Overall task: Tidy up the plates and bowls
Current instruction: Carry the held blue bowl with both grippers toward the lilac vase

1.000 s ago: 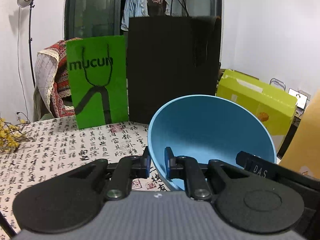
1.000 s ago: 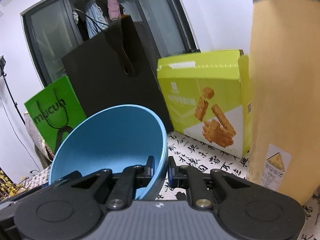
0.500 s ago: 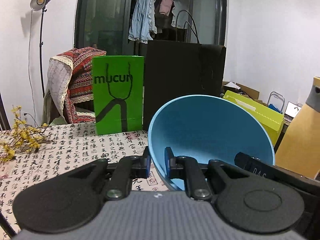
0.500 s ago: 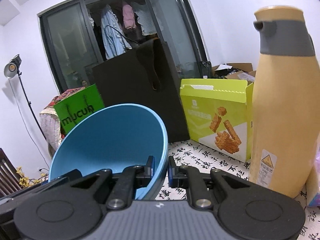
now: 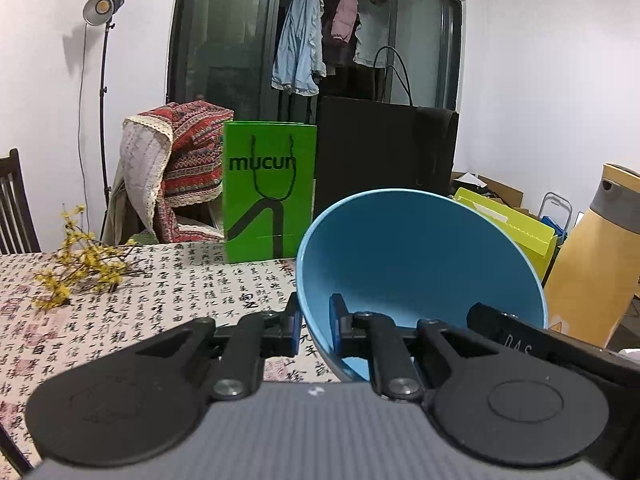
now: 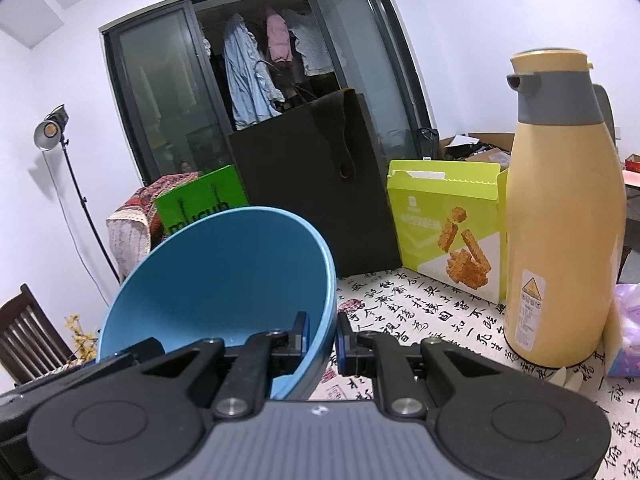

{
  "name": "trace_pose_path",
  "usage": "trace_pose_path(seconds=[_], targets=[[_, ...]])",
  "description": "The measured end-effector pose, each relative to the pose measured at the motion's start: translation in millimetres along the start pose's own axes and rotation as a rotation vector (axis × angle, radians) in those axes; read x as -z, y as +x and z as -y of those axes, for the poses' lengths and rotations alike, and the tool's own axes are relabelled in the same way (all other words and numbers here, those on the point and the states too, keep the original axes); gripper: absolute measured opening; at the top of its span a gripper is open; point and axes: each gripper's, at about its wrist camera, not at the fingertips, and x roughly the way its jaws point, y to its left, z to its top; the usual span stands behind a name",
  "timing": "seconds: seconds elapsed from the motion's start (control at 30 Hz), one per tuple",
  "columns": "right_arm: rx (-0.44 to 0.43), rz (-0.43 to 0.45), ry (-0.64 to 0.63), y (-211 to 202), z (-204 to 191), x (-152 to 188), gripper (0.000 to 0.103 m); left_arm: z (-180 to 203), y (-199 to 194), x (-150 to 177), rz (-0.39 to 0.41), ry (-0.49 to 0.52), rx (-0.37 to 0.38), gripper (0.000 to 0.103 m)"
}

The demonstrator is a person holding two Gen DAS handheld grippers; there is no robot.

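Observation:
A blue bowl (image 5: 420, 264) is held up above the table between both grippers, tilted with its inside toward the cameras. My left gripper (image 5: 314, 326) is shut on the bowl's left rim, one finger inside and one outside. My right gripper (image 6: 322, 336) is shut on the bowl's right rim (image 6: 224, 276) the same way. The right gripper's body (image 5: 520, 344) shows behind the bowl in the left wrist view. No plates are in view.
The table has a calligraphy-print cloth (image 5: 160, 292). A green paper bag (image 5: 268, 192), a black bag (image 6: 316, 196) and a yellow-green snack box (image 6: 448, 228) stand at the back. A tall tan thermos (image 6: 560, 216) stands at the right. Yellow flowers (image 5: 80, 268) lie at the left.
Both grippers have drawn back and up with the bowl, away from the bags and the thermos. More of the table and room shows now. The grip on the bowl is unchanged.

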Motion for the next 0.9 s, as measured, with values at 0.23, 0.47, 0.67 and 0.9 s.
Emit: trace_pose_path(seconds=[0.23,0.47,0.67,0.9], targets=[[-0.024,0.006,-0.009,-26.5,-14.9,8.6,0.013,-13.5,-28.7,4.7,0.018,-0.009,-0.012,0.015],[-0.05,0.013,-0.014,-48.6,-28.0,18.8,0.013,-26.5,-57.0,10.7,0.043,-0.019,-0.027,0.015],[-0.069,0.017,-0.026,-64.7,-39.7,28.4,0.013,-40.7,-76.6,17.3,0.055,-0.034,-0.035,0.015],[-0.099,0.022,-0.039,-83.9,-55.4,39.1,0.013,-59.6,-99.4,22.8,0.073,-0.058,-0.051,0.015]])
